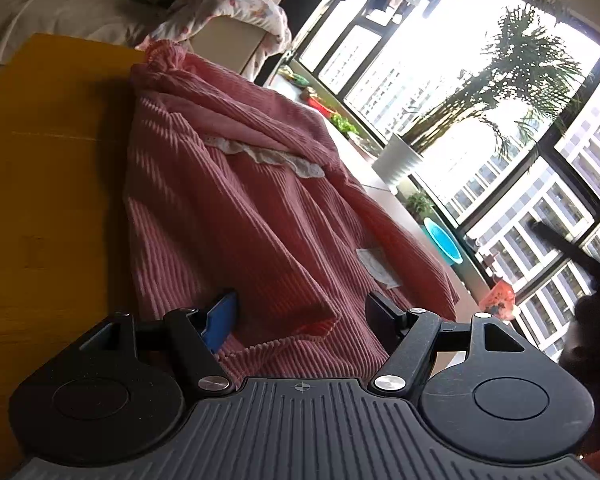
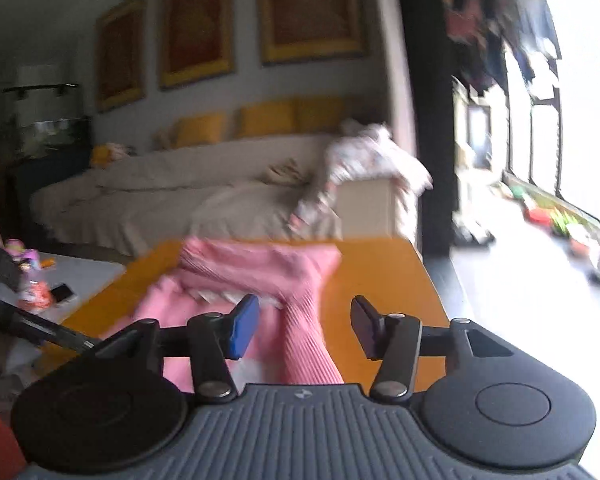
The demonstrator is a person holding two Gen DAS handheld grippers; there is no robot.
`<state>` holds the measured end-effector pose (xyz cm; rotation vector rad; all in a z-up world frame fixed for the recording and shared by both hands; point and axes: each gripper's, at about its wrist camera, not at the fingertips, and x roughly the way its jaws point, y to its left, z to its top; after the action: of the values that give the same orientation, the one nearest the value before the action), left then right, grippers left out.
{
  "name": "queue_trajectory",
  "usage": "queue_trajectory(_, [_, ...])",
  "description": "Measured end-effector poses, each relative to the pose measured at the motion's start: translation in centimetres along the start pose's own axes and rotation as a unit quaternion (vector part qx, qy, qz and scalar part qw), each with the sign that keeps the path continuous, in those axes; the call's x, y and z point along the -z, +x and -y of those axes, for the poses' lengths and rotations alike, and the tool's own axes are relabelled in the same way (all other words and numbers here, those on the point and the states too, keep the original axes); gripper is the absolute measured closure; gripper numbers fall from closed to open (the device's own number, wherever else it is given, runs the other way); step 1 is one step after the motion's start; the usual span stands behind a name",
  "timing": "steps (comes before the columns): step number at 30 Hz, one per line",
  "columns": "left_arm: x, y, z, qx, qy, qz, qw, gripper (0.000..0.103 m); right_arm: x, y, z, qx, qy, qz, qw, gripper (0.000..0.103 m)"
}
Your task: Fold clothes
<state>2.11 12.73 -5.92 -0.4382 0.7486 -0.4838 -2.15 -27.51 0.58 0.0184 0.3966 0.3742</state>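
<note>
A pink ribbed garment (image 1: 236, 216) lies rumpled on the yellow tabletop (image 1: 48, 184); the left tool (image 1: 302, 312), at six o'clock, spreads released over its hem, the right tool (image 2: 304, 326) likewise released above a sleeve

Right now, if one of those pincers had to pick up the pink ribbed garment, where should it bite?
Probably the near hem of the pink garment, coming in low from the near edge of the yellow table. There the cloth bunches into a raised fold, thick enough to pinch, and it already lies between the open fingers of the left gripper.
</note>
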Motion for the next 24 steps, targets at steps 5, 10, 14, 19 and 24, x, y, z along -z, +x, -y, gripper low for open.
queue_trajectory(5, [0.1,-0.2,-0.1,0.003,-0.004,0.0,1.0,0.027,4.1,3.9,2.7,0.036,0.097,-0.047,0.994,0.038])
queue_trajectory(10, [0.0,0.0,0.0,0.004,-0.003,-0.001,1.0,0.024,7.1,6.3,3.8,0.01,0.168,-0.062,0.984,0.052])
queue_trajectory(14, [0.0,0.0,0.1,0.005,-0.003,-0.004,1.0,0.024,5.9,6.3,1.7,0.004,0.12,-0.04,0.992,0.1])
queue_trajectory(19, [0.1,0.5,0.4,0.021,-0.003,-0.013,0.9997,0.024,1.9,5.8,-4.7,-0.052,-0.071,-0.022,0.996,0.1])
queue_trajectory(24, [0.2,-0.2,0.8,0.014,0.012,-0.022,0.9996,0.023,5.0,8.0,-11.2,-0.118,-0.241,-0.128,0.955,0.1])
